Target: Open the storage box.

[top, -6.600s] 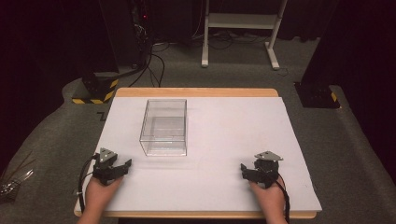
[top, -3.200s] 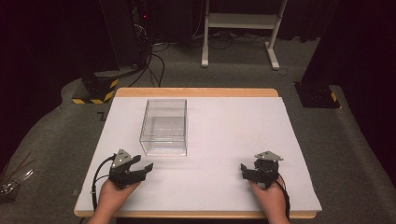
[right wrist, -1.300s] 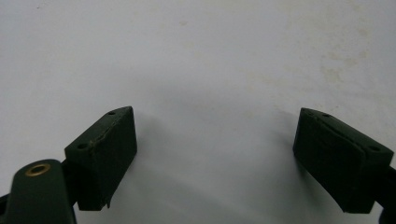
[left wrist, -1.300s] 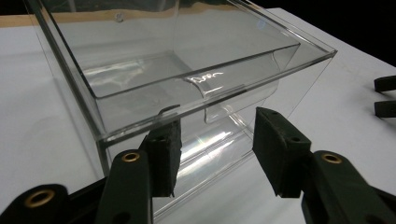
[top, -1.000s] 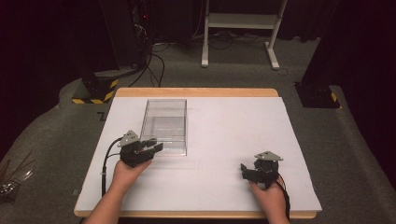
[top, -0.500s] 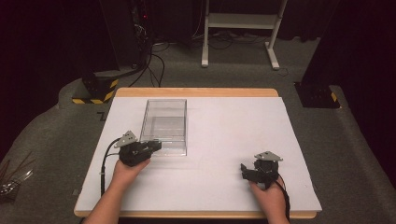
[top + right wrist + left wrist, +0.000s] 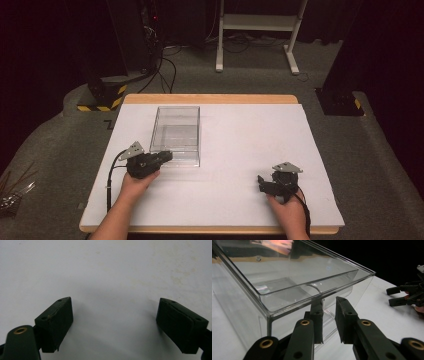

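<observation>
The box [image 7: 176, 134], clear and empty, stands on the left half of the white table [image 7: 240, 150], its long side running away from the person. Its near wall is straddled by the left gripper [image 7: 329, 308]: in the left gripper view one jaw is seen through the plastic, inside the box, and the other outside it. The jaws have just been closing on that wall and stand narrow now; whether the pads already press on it cannot be told, since a thin gap appears between them.

Several slips are judged possible. The wall is thin and smooth, and only its upper edge is taken, so the box could slide out of the pads if lifted before the grip is firm. Held at one end, the box would tend to swing down at its far end and twist in the jaws. A hard squeeze might flex or crack the wall.

The right gripper [image 7: 272, 185] rests near the front right of the table, well apart from the box, its jaws spread wide with nothing between them, so no support is offered from that side.
</observation>
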### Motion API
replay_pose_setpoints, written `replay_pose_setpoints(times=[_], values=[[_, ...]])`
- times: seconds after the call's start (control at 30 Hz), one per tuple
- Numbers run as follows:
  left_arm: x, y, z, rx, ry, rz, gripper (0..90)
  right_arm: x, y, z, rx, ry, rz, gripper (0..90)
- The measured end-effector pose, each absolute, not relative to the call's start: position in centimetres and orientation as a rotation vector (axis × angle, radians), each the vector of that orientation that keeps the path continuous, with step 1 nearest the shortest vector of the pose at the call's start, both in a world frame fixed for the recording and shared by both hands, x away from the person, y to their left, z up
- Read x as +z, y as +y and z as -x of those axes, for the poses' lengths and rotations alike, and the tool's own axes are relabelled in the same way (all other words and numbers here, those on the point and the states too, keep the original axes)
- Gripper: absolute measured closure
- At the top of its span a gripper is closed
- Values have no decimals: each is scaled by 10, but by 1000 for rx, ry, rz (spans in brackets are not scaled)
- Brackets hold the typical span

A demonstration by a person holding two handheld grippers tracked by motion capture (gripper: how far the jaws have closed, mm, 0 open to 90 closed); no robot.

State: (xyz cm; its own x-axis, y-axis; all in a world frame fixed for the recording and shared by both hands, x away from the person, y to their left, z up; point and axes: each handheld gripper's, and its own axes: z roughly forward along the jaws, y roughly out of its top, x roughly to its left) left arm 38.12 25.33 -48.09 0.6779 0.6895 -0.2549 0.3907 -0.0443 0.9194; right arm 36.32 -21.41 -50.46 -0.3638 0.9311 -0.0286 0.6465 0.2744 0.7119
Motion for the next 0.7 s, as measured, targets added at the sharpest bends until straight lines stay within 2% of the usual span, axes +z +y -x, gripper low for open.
replay_pose_setpoints(times=[0.7], values=[[-483, 258, -378, 284, 860, -1649, 798, -505, -214, -363, 857, 2107, -1418, 144]])
